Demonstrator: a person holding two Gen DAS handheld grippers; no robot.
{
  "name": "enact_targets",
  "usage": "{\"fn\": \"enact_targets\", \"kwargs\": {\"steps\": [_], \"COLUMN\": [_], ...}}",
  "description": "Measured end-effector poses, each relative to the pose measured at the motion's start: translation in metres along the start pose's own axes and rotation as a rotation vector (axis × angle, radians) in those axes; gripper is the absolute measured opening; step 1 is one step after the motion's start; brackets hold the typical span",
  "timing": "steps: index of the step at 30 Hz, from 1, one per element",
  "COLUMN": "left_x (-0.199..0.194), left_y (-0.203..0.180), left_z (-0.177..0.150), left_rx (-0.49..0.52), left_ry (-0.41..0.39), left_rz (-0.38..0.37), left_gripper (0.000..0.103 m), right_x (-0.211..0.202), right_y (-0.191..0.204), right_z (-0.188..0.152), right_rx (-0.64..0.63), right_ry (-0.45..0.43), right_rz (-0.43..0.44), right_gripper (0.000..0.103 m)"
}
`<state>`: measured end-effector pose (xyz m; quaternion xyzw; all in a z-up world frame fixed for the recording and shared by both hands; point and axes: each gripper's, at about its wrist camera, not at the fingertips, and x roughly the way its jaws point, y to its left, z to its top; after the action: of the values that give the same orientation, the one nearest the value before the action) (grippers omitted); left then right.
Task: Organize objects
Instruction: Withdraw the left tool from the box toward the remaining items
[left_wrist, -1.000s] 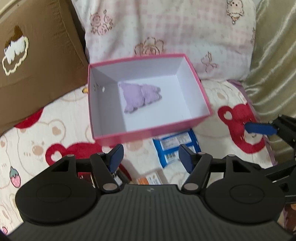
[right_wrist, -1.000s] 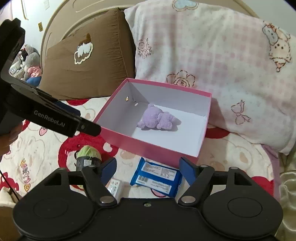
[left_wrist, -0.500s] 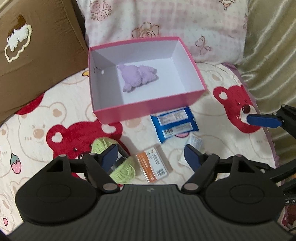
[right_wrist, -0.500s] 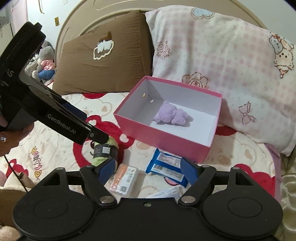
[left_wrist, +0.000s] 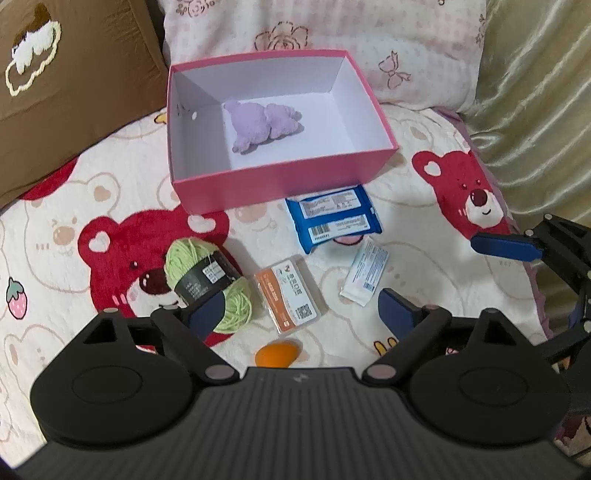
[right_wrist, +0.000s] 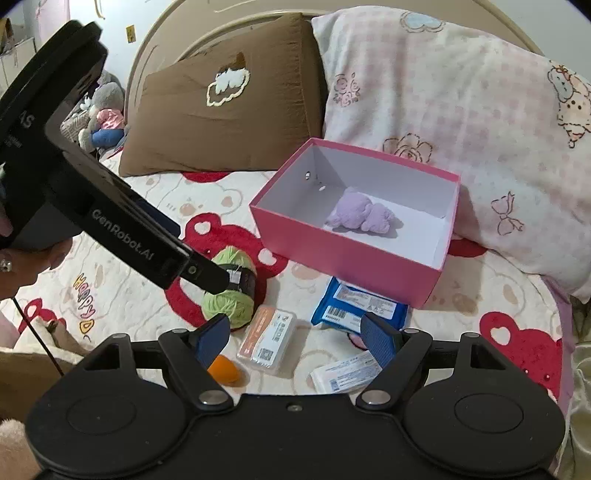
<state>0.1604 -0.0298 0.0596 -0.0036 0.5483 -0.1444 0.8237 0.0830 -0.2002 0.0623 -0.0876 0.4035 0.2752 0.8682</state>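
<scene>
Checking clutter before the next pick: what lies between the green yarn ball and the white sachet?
In the left wrist view, an orange-and-white packet lies on the bedspread between the green yarn ball and the white sachet, touching neither.

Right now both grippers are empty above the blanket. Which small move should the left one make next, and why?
Probably lower the left gripper onto the green yarn ball and close on it. Its jaws are opening with nothing between them, the yarn lies loose on the blanket just below its left finger, and the pink box so far holds only the purple plush toy.
</scene>
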Motion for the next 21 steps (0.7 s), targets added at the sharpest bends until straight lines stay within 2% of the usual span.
{"fn": "enact_targets", "kwargs": {"steps": [4,14,21], "left_x": [0.009,0.027,0.032], "left_y": [0.002,-0.001,-0.003], "left_z": [-0.004,-0.016,-0.02], "left_rx": [-0.013,0.004,0.011], "left_ry": [0.028,0.068,0.058], "left_rz": [-0.013,-0.043,-0.043], "left_gripper": [0.091,0.091,0.091], "right_x": [0.003,0.017,0.026], "right_y": [0.007,0.019,0.022], "right_z": [-0.008,-0.026,-0.032], "right_rx": [-0.018,-0.006,-0.002], "right_ry": [0.03,0.075,0.091], "right_rz": [0.032,0.043,0.069], "right_gripper": [0.082,0.082,0.082]}}
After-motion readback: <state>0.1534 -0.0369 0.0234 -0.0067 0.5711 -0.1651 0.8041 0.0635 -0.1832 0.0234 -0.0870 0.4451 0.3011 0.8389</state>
